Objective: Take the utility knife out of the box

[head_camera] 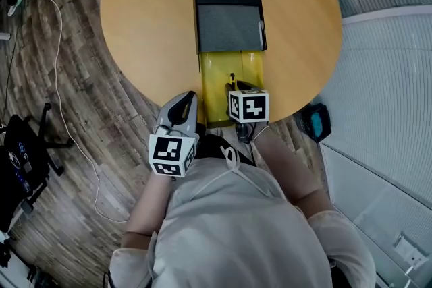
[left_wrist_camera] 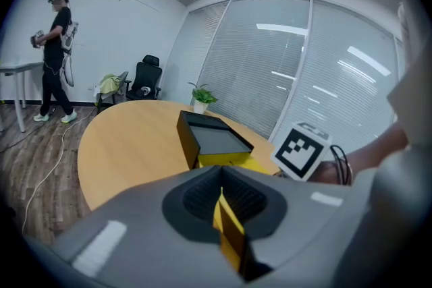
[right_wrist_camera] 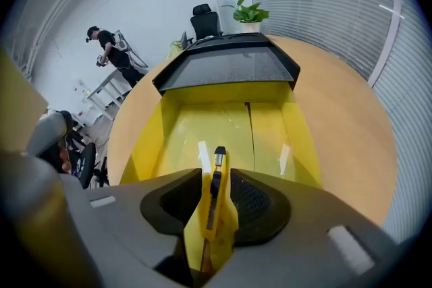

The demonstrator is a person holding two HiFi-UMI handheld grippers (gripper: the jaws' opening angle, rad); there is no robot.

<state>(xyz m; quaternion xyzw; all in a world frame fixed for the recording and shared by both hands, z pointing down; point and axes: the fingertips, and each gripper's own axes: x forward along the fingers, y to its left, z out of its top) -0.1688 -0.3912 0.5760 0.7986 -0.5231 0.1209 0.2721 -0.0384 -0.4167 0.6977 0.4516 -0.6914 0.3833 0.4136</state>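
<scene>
Comes down to one alignment: right gripper (right_wrist_camera: 214, 176) directly over the utility knife (right_wrist_camera: 214, 197), with the knife's long axis running near to far and its blade end aimed far, toward the black sleeve (head_camera: 228, 10). Matches the line of the jaws, so no twisting of the wrist looks necessary.

Places the knife on the floor of the yellow tray (head_camera: 214, 67), at the tray's near end, close to the near edge of the round table (head_camera: 148, 23), with the tray drawn out of the sleeve toward the person.

Shows the right jaws parted, one pad on each side of the yellow handle and both very close to it. Gives no sign of a squeeze, so reads as astride the knife and not yet gripping. By that reading, calls only for closing across the handle's narrow width, then lifting straight up, clear of the tray walls.

Points steeply downward, marker cube uppermost, forearm reaching in from the near side.

Leaves the left gripper (left_wrist_camera: 221, 177) out of the pick. Sits just left of the tray's near-left corner, farther from the knife than the right one, and tilts only gently down. Has its jaws closed flat on a thin yellow panel (left_wrist_camera: 229, 233), seemingly a flap or wall of the tray, probably to steady the box during the lift.
</scene>
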